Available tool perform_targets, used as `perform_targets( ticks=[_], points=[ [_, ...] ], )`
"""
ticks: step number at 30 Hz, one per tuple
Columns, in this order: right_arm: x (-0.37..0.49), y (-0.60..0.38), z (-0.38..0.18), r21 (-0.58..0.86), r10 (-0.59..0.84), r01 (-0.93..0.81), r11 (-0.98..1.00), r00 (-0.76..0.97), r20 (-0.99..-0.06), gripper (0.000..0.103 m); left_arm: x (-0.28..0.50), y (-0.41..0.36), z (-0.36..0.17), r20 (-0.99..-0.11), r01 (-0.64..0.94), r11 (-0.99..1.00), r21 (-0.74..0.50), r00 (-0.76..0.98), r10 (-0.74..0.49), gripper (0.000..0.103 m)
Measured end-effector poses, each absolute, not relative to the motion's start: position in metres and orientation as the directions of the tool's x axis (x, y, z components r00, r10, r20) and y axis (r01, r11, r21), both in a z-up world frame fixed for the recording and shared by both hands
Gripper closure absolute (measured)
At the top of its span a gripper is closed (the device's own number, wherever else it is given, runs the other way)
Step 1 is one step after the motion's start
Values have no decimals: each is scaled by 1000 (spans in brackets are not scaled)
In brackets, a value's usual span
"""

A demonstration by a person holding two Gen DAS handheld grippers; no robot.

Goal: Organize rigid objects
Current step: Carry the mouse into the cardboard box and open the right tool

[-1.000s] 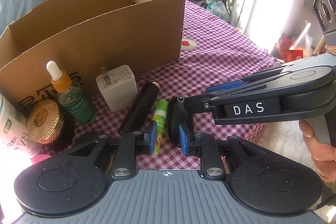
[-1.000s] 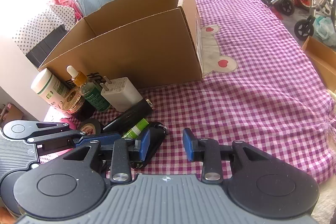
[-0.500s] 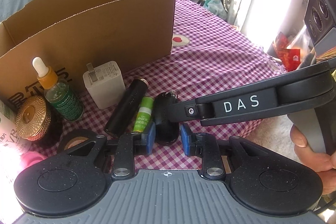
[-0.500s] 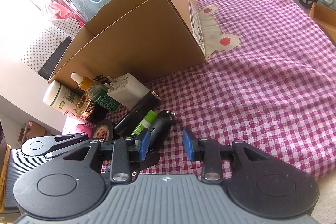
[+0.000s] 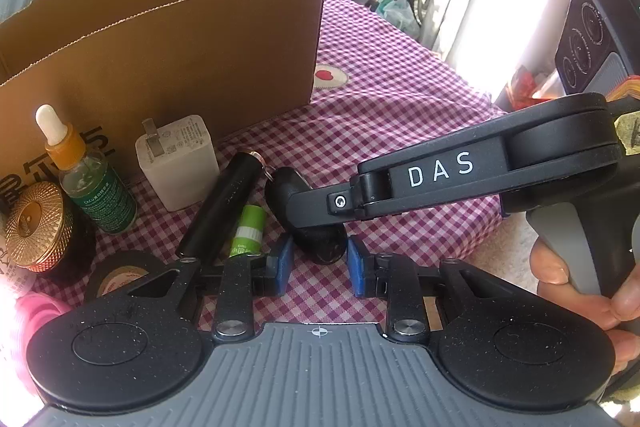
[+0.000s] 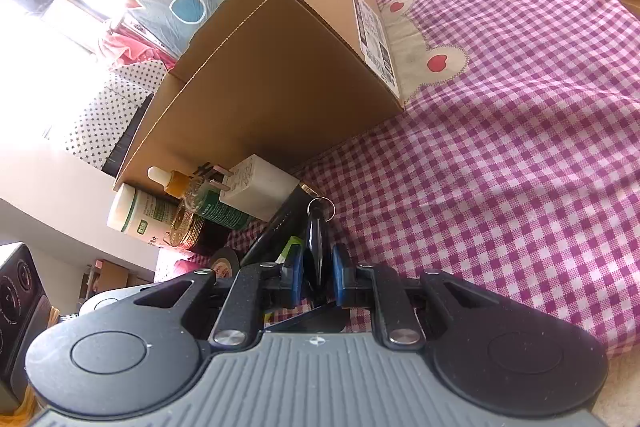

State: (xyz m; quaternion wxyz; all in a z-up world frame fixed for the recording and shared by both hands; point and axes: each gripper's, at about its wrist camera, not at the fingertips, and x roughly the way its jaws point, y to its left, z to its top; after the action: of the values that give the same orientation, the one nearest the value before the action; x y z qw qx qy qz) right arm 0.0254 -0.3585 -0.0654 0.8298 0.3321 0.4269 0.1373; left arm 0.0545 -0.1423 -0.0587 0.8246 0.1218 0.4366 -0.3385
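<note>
A black key fob (image 6: 318,227) with a metal ring lies on the purple checked cloth (image 6: 500,167). My right gripper (image 6: 318,273) is shut on it, its blue pads pressing the fob's two sides. In the left wrist view the right gripper (image 5: 304,203) reaches in from the right over the fob (image 5: 320,243). My left gripper (image 5: 320,265) hovers just short of the fob's near end, its pads a narrow gap apart and touching nothing. Left of the fob lie a green tube (image 5: 248,231) and a black cylinder (image 5: 224,207). An open cardboard box (image 5: 160,39) stands behind.
In front of the box stand a white charger (image 5: 180,159), a dropper bottle (image 5: 96,187) and a gold-lidded jar (image 5: 32,223). A tape roll (image 5: 120,271), a pink thing (image 5: 36,311) and a white bottle (image 6: 140,215) sit at the left. A hand (image 5: 580,287) holds the right gripper.
The right gripper's jaws stood apart beside the fob; now they have rolled, dropped a little and shut on it. The left gripper has hardly moved.
</note>
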Motion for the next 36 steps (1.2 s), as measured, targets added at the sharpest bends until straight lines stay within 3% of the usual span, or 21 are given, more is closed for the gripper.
perform_targets(
  ticks=[11,16,20,28,36],
  points=[
    [-2,-330,13,618,486,-66,784,685,-543,86,30,-108,10,-683,644,762,-67,527,-505,75],
    [52,-293,69,599,556,-213,772,683,-473,86,59,-72,60,-622,554,832,-22,644,-445,75],
    [129,-262,89,622,615,-242,745,611,-499,86,123,-43,79,-642,471,880,-58,658,-394,75],
    [286,-212,48,663,618,-57,746,429,-659,86,244,-19,39,-771,334,936,-108,567,-291,74],
    [345,-195,-10,674,611,61,736,369,-701,84,249,10,34,-781,238,965,-111,579,-233,74]
  ],
)
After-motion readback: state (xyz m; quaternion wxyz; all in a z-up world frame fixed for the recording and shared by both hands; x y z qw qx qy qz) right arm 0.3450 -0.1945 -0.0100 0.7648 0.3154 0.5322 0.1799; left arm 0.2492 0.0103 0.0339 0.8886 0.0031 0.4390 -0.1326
